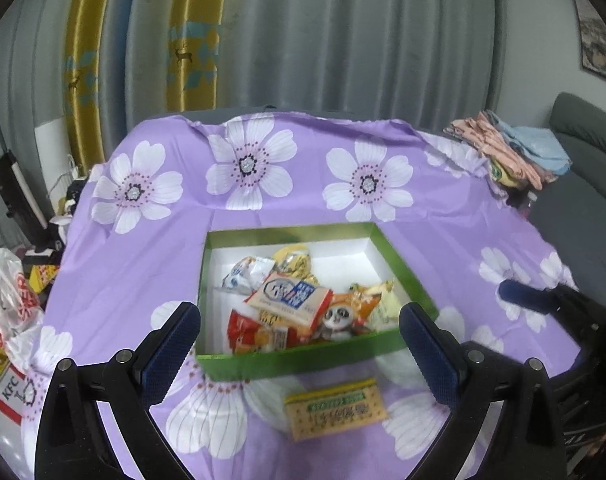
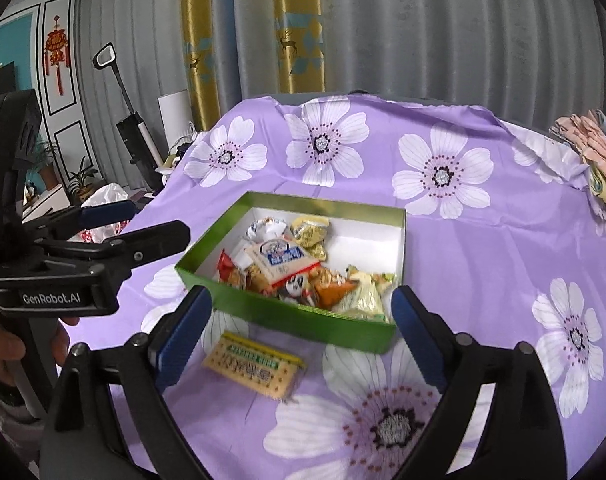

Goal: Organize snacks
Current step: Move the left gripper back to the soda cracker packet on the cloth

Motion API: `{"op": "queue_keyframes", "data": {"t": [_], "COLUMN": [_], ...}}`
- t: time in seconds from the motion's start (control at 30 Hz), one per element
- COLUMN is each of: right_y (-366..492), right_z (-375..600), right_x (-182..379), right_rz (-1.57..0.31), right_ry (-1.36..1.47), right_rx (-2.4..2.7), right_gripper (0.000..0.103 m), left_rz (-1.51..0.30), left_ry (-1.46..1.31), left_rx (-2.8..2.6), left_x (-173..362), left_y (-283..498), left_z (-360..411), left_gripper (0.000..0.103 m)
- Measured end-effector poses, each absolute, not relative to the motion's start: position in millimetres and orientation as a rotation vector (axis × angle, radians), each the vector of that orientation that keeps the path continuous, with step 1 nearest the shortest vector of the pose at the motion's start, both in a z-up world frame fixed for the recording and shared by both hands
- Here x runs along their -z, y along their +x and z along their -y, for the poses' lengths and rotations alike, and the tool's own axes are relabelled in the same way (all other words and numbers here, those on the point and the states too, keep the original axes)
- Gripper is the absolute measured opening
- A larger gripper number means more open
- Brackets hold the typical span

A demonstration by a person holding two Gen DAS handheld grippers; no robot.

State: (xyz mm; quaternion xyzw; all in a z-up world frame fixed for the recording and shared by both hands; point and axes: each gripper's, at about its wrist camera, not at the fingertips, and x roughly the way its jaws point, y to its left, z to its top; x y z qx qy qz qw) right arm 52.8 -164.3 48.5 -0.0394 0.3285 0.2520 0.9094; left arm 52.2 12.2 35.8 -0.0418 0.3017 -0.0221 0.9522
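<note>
**Both grippers open above the table, one cracker packet outside the snack box**

Left wrist view: the left gripper (image 1: 299,344) fills the lower part of the frame with its jaws spread wide and nothing between the blue pads. Between and beyond them, at centre frame, sits the green box (image 1: 299,362), white inside, on the purple flowered tablecloth (image 1: 303,176). The pile of wrapped snacks (image 1: 299,304) lies in the box, crowded toward its near wall, with a red-and-white packet on top. In front of the box, at lower centre and apart from its near wall, a yellow cracker packet (image 1: 335,408) lies flat on the cloth. At the right edge the tip of the right gripper (image 1: 531,300) shows. A white KFC bag (image 1: 7,320) sits at the left edge, and folded clothes (image 1: 515,152) lie at the upper right.

Right wrist view: the right gripper (image 2: 301,332) stands at the bottom of the frame, jaws wide apart and empty. The green box (image 2: 303,320) lies at centre, turned at an angle, with the snacks (image 2: 303,268) heaped against its near side. The yellow cracker packet (image 2: 255,364) rests on the cloth at lower left of centre, just before the box and near the gripper's left pad. The left gripper (image 2: 115,228) enters from the left edge, its fingers parted and empty, held by a person's hand (image 2: 7,348) at lower left.
</note>
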Motion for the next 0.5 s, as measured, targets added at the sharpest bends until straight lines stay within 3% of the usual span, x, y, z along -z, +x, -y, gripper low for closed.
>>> {"op": "queue_keyframes", "data": {"t": [0.5], "right_y": [18], "right_z": [168], "right_x": [-2], "right_rz": [-0.783], "right_ry": [-0.121], "right_rx": [-0.513], "right_gripper": [0.093], "left_rz": [-0.695], "left_ry": [-0.104], "left_rx": [0.021], "left_x": [19], "left_y": [27], "left_z": [-10], "left_gripper": [0.099]}}
